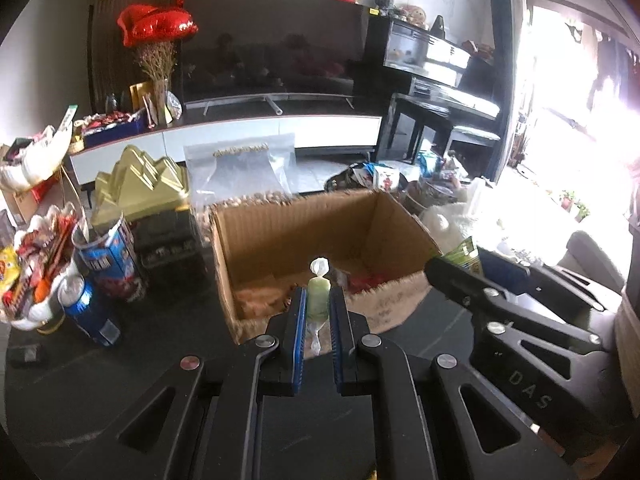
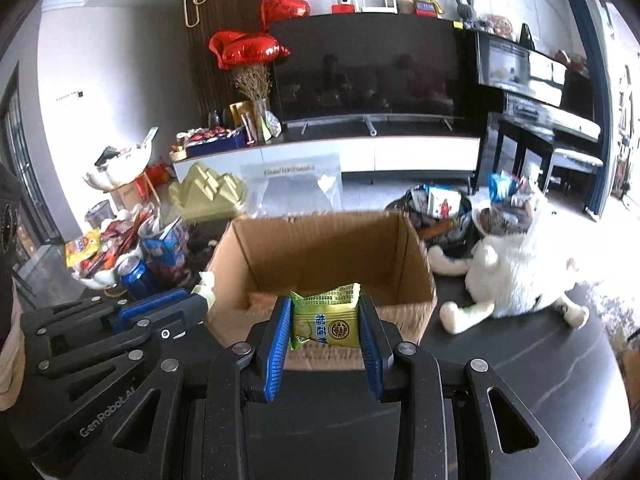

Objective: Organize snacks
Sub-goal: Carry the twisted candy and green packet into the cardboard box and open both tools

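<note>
Left tongs (image 1: 319, 304) clamp a small pale-green twist-wrapped sweet (image 1: 319, 294), upright between the blue pads, above the near wall of the open brown cardboard box (image 1: 256, 236). Right tongs (image 2: 325, 322) grip a flat yellow-green snack packet with printed characters (image 2: 326, 318) by its two side edges, also above the box's near rim (image 2: 400, 308).

Views differ: my left camera looks into the box bottom, where red and orange wrappers (image 1: 366, 280) lie; the right camera sees only bare inner walls. Only the right camera shows the white fluffy cat (image 2: 516, 276) lying on the dark tabletop (image 2: 520, 380) just right of the box. Each camera catches the other tongs at its side.

Edges and room: box mouth is open and unblocked; bare tabletop lies in front of it.

Around, left to right: white dish heaped with red and yellow snack packets (image 1: 28, 276), blue drink can (image 1: 86, 310), blue cylindrical snack tub (image 1: 110, 258), gold ridged box (image 1: 140, 186), clear zip bag (image 1: 244, 168) standing behind the box, dark bowl of packets (image 2: 436, 208) beyond the cat.
</note>
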`<state>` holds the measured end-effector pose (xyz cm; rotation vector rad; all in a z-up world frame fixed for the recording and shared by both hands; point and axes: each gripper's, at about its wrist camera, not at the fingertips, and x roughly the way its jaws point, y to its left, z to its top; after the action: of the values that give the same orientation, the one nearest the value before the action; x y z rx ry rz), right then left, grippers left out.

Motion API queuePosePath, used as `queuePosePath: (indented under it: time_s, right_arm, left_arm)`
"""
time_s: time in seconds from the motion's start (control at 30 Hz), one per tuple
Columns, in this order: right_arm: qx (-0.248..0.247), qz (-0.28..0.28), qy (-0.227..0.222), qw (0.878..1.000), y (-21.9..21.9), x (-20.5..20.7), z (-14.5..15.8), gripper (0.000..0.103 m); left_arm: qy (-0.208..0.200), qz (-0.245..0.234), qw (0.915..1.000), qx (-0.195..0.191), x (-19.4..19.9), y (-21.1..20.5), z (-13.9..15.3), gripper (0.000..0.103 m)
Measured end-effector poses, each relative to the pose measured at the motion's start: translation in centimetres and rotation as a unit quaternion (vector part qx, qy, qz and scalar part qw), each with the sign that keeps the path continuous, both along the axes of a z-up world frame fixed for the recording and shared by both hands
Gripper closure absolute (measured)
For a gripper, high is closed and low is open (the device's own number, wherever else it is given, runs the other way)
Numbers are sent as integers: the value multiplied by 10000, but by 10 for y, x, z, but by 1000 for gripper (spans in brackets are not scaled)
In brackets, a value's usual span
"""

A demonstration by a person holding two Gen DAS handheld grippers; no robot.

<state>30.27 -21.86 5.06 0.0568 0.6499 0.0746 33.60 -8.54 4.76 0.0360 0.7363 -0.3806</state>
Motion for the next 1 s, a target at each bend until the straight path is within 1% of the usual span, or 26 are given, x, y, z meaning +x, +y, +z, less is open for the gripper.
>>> queuePosePath:
  time_s: [0.17, 0.33, 0.37, 0.4, 0.43, 0.47, 0.53, 0.57, 0.63, 0.7, 0.77, 0.87, 1.0]
  right_arm:
    - [-88, -29, -90, 9999, -1, 22, 5, 69]
    - [-75, -34, -1, 10000, -4, 45, 0, 68]
    - [-80, -31, 21, 10000, -4, 49, -2, 68]
    - [-97, -21, 37, 9999, -5, 52, -3, 63]
    - [-124, -57, 71, 9999, -5, 56, -6, 59]
    - [-128, -98, 82, 9998, -7, 58, -7, 56]
    - [-164, -134, 119, 9997, -9, 61, -10, 56]
    - [-181, -135, 139, 9996, -10, 62, -12, 55]
    - [-198, -192, 166, 9995, -11, 59, -15, 50]
    - [-168, -203, 188, 9995, -12, 55, -17, 47]
    - [-173, -225, 220, 9994, -12, 48, -18, 47]
    - [-122, -257, 231, 9993, -12, 33, -17, 47]
    - [-183, -274, 199, 9993, -11, 7, -11, 47]
  left_arm:
    - [-5, 20, 10000, 48, 24, -2, 2, 90]
    - [-19, 57, 9999, 114, 52, -8, 0, 90]
    - [6, 77, 9999, 105, 56, -8, -1, 88]
    - [65, 103, 9999, 57, 62, -8, -3, 78]
    - [88, 119, 9999, 34, 64, -7, -5, 72]
    - [99, 160, 9998, 40, 67, -5, -7, 71]
    - [103, 233, 9996, 114, 69, -2, -12, 71]
    - [124, 251, 9995, 126, 69, -1, -14, 70]
    - [168, 292, 9994, 94, 65, 4, -18, 67]
    - [190, 305, 9993, 72, 58, 8, -20, 66]
    - [177, 272, 9994, 106, 49, 9, -21, 66]
    - [133, 249, 9995, 117, 32, 10, -19, 60]
    - [62, 208, 9997, 82, 4, 13, -12, 58]
